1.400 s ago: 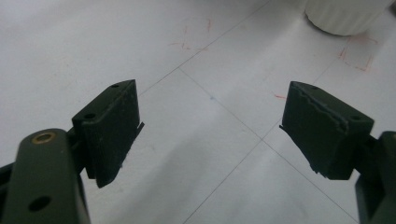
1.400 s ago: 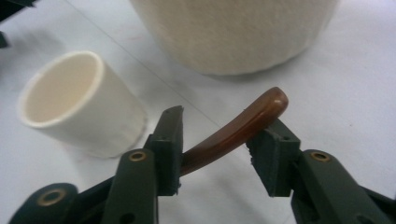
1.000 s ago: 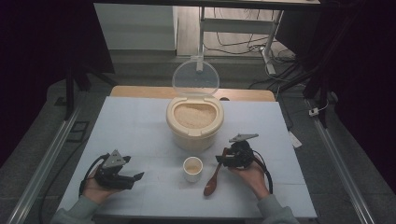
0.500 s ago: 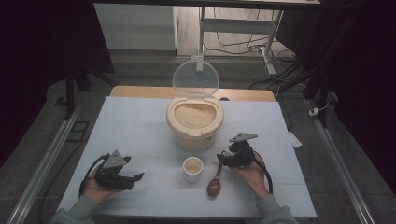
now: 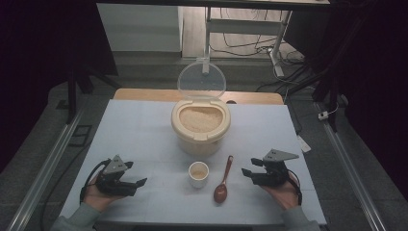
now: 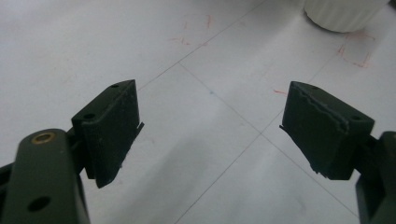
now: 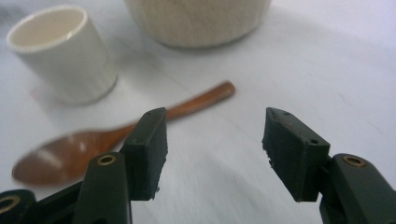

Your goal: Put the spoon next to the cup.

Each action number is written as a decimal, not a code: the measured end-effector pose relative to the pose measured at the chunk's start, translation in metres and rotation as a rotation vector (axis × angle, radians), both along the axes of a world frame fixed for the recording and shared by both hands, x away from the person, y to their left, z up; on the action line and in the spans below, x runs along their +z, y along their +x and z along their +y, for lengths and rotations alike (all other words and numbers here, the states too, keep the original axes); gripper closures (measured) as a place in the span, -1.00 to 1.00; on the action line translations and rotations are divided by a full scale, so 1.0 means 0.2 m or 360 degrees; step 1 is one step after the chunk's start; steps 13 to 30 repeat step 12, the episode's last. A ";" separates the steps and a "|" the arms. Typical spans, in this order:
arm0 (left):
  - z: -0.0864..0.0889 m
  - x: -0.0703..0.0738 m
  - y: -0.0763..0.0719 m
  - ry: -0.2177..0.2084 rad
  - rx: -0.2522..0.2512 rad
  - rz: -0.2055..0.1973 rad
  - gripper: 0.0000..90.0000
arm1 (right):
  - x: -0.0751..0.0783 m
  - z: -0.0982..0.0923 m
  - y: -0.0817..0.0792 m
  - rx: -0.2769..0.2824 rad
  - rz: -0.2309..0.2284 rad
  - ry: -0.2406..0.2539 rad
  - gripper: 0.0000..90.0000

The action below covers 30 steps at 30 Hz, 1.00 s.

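A brown wooden spoon (image 5: 222, 180) (image 7: 70, 151) lies flat on the white table, its bowl toward the person. To its left stands a small white cup (image 5: 198, 173) (image 7: 60, 51). Behind them is a beige container (image 5: 200, 122) (image 7: 196, 21) full of rice, its clear lid (image 5: 201, 81) standing open. My right gripper (image 5: 246, 172) (image 7: 215, 126) is open to the right of the spoon and apart from it. Its jaws have just been closing a little, with nothing between them. My left gripper (image 5: 138, 183) (image 6: 212, 109) rests open and empty at the front left.
The white table top (image 5: 134, 130) has faint grid lines and red marks. A wooden strip runs along its far edge. Metal rails flank it on both sides, with cables and a frame on the floor behind.
The right gripper let go of the spoon, which now lies flat on the table. The gripper then moved off to the right. The left gripper stayed where it was.
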<state>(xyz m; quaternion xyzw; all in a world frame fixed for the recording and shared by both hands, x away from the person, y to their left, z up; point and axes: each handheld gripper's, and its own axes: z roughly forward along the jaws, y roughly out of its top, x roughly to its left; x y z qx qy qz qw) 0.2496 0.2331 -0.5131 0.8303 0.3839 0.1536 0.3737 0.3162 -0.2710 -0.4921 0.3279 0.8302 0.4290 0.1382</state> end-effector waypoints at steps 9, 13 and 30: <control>0.00 0.00 0.00 -0.0006 0.0002 0.0001 -0.59 | -0.04 -0.17 -0.07 -0.0017 -0.0033 0.0035 -0.10; 0.00 0.00 0.00 -0.0008 0.0002 0.0000 -0.59 | -0.03 -0.17 -0.07 -0.0005 -0.0052 0.0029 -0.10; 0.00 0.00 0.00 -0.0008 0.0002 0.0000 -0.59 | -0.03 -0.17 -0.07 -0.0005 -0.0052 0.0029 -0.10</control>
